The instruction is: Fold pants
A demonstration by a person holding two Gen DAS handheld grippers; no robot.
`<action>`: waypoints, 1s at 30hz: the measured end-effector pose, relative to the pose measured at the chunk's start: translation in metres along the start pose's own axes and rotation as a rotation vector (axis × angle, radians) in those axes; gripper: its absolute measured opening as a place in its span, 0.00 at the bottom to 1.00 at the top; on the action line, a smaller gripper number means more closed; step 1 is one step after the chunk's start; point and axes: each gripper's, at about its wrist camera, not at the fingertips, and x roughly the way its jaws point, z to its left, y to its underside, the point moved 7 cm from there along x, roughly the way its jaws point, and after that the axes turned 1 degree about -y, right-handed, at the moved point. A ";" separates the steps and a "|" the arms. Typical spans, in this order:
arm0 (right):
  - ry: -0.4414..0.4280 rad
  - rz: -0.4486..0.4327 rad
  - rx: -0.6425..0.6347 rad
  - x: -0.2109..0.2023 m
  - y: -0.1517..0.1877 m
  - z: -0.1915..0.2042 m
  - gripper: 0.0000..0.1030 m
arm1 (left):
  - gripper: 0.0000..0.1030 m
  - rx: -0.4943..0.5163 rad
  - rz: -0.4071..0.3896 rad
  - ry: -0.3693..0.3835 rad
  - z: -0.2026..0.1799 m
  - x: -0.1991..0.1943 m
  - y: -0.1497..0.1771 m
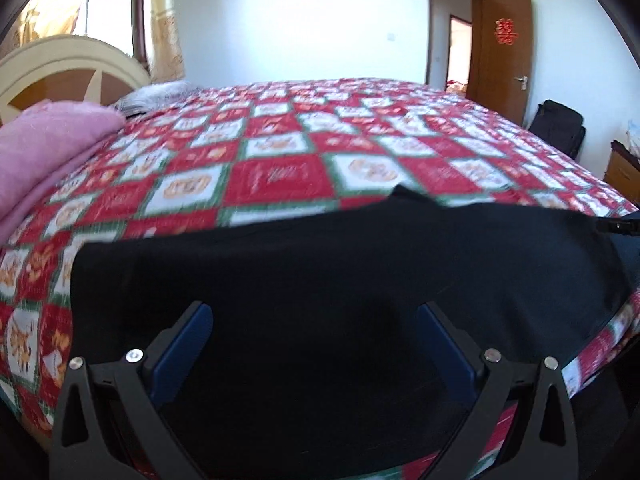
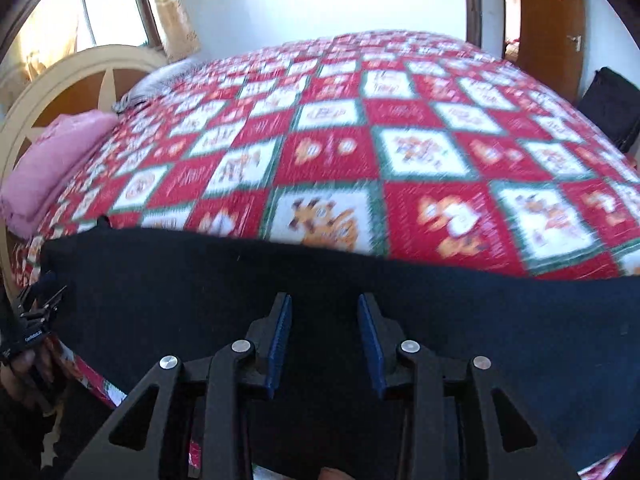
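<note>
The dark pants [image 1: 320,256] lie spread flat along the near edge of a bed with a red, white and green checked cover [image 1: 280,148]. My left gripper [image 1: 316,320] hovers over them, its blue-padded jaws wide apart and nothing between them. In the right wrist view the pants [image 2: 200,280] stretch across the lower half of the picture. My right gripper [image 2: 325,320] is above the cloth, open with a narrower gap and no fabric between the pads. The left gripper [image 2: 36,312] shows at the left edge there, and the tip of the right gripper [image 1: 618,226] at the right edge of the left wrist view.
A folded pink blanket [image 1: 44,148] and a grey pillow [image 1: 156,94] lie by the cream headboard [image 1: 60,64] on the left. Beyond the bed are a wooden door [image 1: 504,52], a black bag [image 1: 558,126] and a wooden cabinet [image 1: 624,172].
</note>
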 end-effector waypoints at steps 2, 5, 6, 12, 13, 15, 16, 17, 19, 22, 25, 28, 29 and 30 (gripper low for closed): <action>0.039 -0.004 0.040 -0.014 -0.003 -0.023 0.36 | 1.00 0.013 -0.009 0.024 -0.013 0.001 -0.008; 0.088 -0.010 0.112 -0.035 -0.008 -0.066 0.36 | 1.00 0.033 -0.006 0.072 -0.036 0.006 -0.017; 0.124 -0.021 0.128 -0.046 -0.009 -0.083 0.36 | 1.00 0.043 -0.002 0.087 -0.047 0.010 -0.020; 0.270 -0.015 0.273 -0.085 0.004 -0.184 0.36 | 1.00 0.095 0.015 0.154 -0.099 0.023 -0.031; 0.275 0.011 0.288 -0.082 0.008 -0.198 0.36 | 1.00 0.106 0.022 0.163 -0.109 0.027 -0.033; 0.261 0.016 0.318 -0.075 0.011 -0.222 0.36 | 1.00 0.136 0.057 0.176 -0.126 0.039 -0.032; 0.240 0.001 0.323 -0.073 0.009 -0.228 0.36 | 1.00 0.149 0.060 0.163 -0.131 0.044 -0.032; 0.238 -0.009 0.324 -0.073 0.007 -0.232 0.36 | 1.00 0.168 0.056 0.146 -0.136 0.048 -0.032; 0.218 -0.038 0.339 -0.077 0.002 -0.235 0.36 | 1.00 0.181 0.066 0.122 -0.140 0.055 -0.031; 0.186 -0.081 0.350 -0.095 0.003 -0.231 0.36 | 1.00 0.153 0.063 0.142 -0.136 0.047 -0.032; 0.201 -0.162 0.359 -0.135 0.014 -0.239 0.36 | 1.00 0.129 0.041 0.134 -0.129 0.035 -0.031; 0.228 -0.189 0.417 -0.161 0.031 -0.265 0.36 | 1.00 0.108 0.024 0.104 -0.122 0.031 -0.032; 0.227 -0.198 0.439 -0.168 0.037 -0.272 0.36 | 1.00 0.092 0.017 0.099 -0.119 0.029 -0.032; 0.214 -0.200 0.458 -0.172 0.042 -0.279 0.36 | 1.00 0.076 0.013 0.099 -0.117 0.028 -0.033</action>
